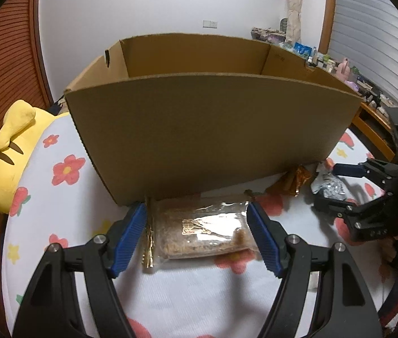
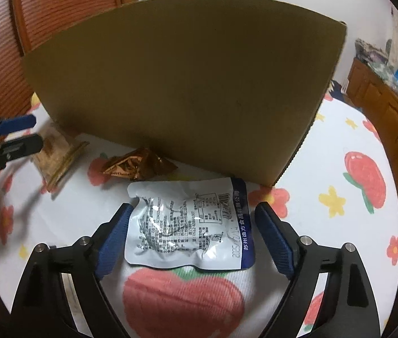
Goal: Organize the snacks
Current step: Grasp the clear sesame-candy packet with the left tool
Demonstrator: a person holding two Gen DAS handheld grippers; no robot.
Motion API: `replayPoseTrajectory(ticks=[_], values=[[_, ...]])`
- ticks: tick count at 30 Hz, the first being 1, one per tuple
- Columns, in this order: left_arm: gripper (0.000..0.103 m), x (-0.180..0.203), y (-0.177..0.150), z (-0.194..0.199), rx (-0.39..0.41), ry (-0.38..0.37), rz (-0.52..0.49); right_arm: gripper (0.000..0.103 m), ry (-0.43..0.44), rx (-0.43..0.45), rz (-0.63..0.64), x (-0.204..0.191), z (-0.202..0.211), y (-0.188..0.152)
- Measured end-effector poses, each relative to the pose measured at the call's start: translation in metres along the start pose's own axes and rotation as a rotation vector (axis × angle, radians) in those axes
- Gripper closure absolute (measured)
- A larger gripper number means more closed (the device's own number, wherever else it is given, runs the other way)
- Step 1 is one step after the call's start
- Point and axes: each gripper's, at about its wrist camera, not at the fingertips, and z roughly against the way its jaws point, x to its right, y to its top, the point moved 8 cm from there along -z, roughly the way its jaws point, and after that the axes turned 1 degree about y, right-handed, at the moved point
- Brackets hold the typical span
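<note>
Three flat snack packets point(image 2: 190, 225) before open carton point(image 1: 199, 129)

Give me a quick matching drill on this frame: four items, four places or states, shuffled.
Items:
1. clear packet
2. white pouch
3. brown wrapper
4. cardboard box

Places or states:
A. between the right gripper's open fingers
B. standing open-topped behind the snacks
C. between the left gripper's open fingers
D. crumpled at the box's foot, in neither gripper

Pairs: 1-C, 2-A, 3-D, 4-B

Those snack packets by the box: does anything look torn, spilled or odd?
Nothing spilled. The white pouch is crumpled and lies print side up; the brown wrapper is crinkled against the box. The clear packet looks intact.
</note>
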Motion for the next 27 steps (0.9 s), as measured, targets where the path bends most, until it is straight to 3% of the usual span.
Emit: replayPoseTrajectory(ticks=[6, 15, 18, 27], values=[[0.029, 0.004, -0.006, -0.014, -0.049, 0.008, -0.024, 0.013, -0.016, 0.002, 0.014, -0.006, 0.0, -0.004], [0.01, 0.006, -0.007, -0.026, -0.078, -0.007, 0.005, 0.011, -0.017, 0.0, 0.018, -0.011, -0.003, 0.002], [0.009, 0.009, -0.006, -0.027, -0.077, 0.0, -0.004, 0.011, -0.017, 0.0, 0.018, -0.011, -0.003, 0.002], [0.004, 0.02, -0.008, -0.041, -0.098, 0.067, -0.073, 0.011, -0.018, 0.0, 0.018, -0.012, -0.003, 0.002]])
